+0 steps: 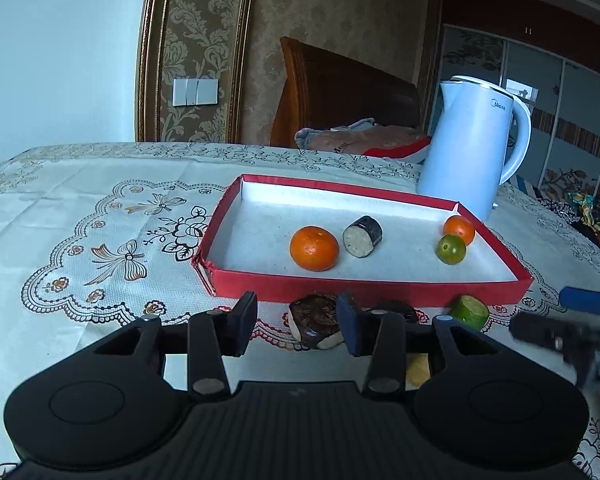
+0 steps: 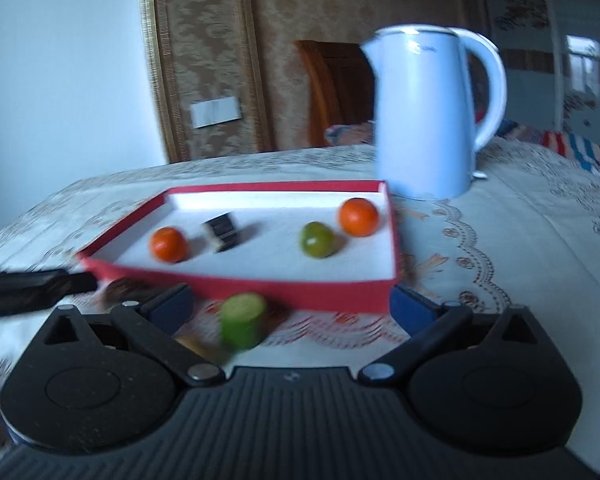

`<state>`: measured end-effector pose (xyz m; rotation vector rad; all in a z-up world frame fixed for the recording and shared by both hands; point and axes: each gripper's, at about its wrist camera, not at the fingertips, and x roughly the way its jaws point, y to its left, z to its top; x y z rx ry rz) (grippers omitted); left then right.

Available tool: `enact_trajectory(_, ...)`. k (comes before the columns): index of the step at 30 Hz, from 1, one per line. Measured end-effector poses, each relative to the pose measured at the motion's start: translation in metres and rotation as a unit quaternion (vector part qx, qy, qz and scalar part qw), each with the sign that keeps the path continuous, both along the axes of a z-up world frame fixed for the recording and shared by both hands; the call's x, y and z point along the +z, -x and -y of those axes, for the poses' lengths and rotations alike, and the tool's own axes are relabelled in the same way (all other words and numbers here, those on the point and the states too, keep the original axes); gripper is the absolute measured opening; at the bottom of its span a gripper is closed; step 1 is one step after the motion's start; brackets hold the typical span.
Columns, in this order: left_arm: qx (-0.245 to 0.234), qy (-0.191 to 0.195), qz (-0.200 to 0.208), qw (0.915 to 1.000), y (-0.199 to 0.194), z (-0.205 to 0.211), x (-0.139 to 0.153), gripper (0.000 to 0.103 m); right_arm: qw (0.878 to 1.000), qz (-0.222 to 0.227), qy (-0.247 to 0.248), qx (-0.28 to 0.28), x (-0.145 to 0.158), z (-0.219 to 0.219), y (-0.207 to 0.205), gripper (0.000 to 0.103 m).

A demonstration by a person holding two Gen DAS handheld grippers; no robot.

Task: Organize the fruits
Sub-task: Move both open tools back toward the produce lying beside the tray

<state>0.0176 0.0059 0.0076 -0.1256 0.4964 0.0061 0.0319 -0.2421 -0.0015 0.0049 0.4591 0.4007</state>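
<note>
A: Which piece is lined up for which jaws?

B: A dark brown cut fruit piece (image 1: 315, 319) is seen on the tablecloth (image 1: 100, 208) between and just ahead of the left gripper (image 1: 296, 322), whose jaws are held partly open around it; no pad contact can be made out, so nothing is judged held. A green cut chunk (image 2: 242, 326) is framed between the widely parted jaws of the right gripper (image 2: 292, 308), left of their centre, untouched, its long axis upright though blurred. Each piece is judged nearer its own gripper.

A: And the container?

B: Beyond both jaws, a red-walled box tray (image 1: 380, 292) is shown holding a large tangerine (image 1: 314, 248), a dark-skinned cut cylinder (image 1: 363, 236), a small tangerine (image 1: 459, 229) and a green citrus (image 1: 451, 249). A white kettle (image 1: 470, 148) stands behind it.
</note>
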Motion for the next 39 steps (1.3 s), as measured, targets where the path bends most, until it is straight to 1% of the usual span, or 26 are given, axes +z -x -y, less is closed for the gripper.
enact_trajectory(1,0.003,0.0,-0.001,1.0,0.0,-0.001,0.0,0.042,1.0,-0.001,0.018,0.02,-0.002,-0.008,0.008,0.103)
enact_trajectory(5,0.006,-0.002,-0.002,1.0,0.0,-0.002,-0.001,0.042,0.996,-0.004,0.069,0.06,-0.009,-0.038,0.021,0.103)
enact_trajectory(6,0.005,-0.004,-0.001,1.0,0.0,-0.001,-0.001,0.042,0.994,-0.008,0.092,0.057,-0.011,-0.047,0.02,0.103)
enact_trajectory(8,0.002,-0.006,-0.001,1.0,0.001,0.0,-0.001,0.042,0.992,-0.016,0.117,0.034,-0.014,-0.055,0.015,0.103)
enact_trajectory(10,-0.005,-0.007,-0.001,1.0,0.001,0.002,-0.001,0.043,0.994,-0.029,0.105,0.027,-0.014,-0.051,0.01,0.103)
enact_trajectory(11,-0.011,-0.009,0.001,0.9999,0.002,0.003,-0.001,0.043,0.994,-0.033,0.103,0.015,-0.014,-0.048,0.007,0.103)
enact_trajectory(13,-0.019,-0.017,0.005,0.9997,0.004,0.007,-0.001,0.043,0.994,-0.031,0.102,-0.004,-0.014,-0.041,0.005,0.103)
enact_trajectory(15,-0.022,-0.028,0.007,0.9993,0.004,0.011,-0.002,0.044,0.994,-0.028,0.102,-0.008,-0.014,-0.033,0.006,0.103)
enact_trajectory(16,-0.023,-0.032,0.006,0.9992,0.004,0.013,-0.002,0.045,0.994,-0.025,0.102,-0.011,-0.013,-0.029,0.007,0.103)
enact_trajectory(18,-0.026,-0.035,0.008,0.999,0.005,0.014,-0.002,0.054,0.994,-0.019,0.102,-0.018,-0.012,-0.023,0.008,0.103)
enact_trajectory(22,-0.034,-0.037,0.013,0.9986,0.007,0.016,-0.002,0.055,0.994,-0.01,0.1,-0.047,-0.011,-0.009,0.008,0.103)
enact_trajectory(25,-0.038,-0.044,0.015,0.9982,0.007,0.019,-0.002,0.055,0.996,-0.01,0.085,-0.039,-0.01,-0.003,0.009,0.103)
enact_trajectory(27,-0.039,-0.046,0.013,0.9981,0.007,0.02,-0.003,0.055,0.997,-0.014,0.077,-0.017,-0.009,-0.003,0.011,0.103)
enact_trajectory(29,-0.041,-0.045,0.01,0.9981,0.006,0.02,-0.003,0.055,0.997,-0.027,0.071,0.005,-0.01,-0.01,0.008,0.103)
enact_trajectory(31,-0.043,-0.046,0.012,0.998,0.007,0.02,-0.003,0.055,0.995,-0.036,0.089,0.009,-0.013,-0.021,0.003,0.103)
enact_trajectory(34,-0.051,-0.047,0.012,0.9975,0.008,0.022,-0.003,0.055,0.991,-0.051,0.12,-0.012,-0.017,-0.034,-0.008,0.103)
enact_trajectory(36,-0.057,-0.048,0.015,0.9971,0.009,0.023,-0.003,0.055,0.991,-0.06,0.116,-0.022,-0.018,-0.032,-0.013,0.103)
enact_trajectory(39,-0.074,-0.05,0.019,0.9958,0.012,0.026,-0.002,0.055,0.992,-0.043,0.117,-0.035,-0.017,-0.023,-0.008,0.103)
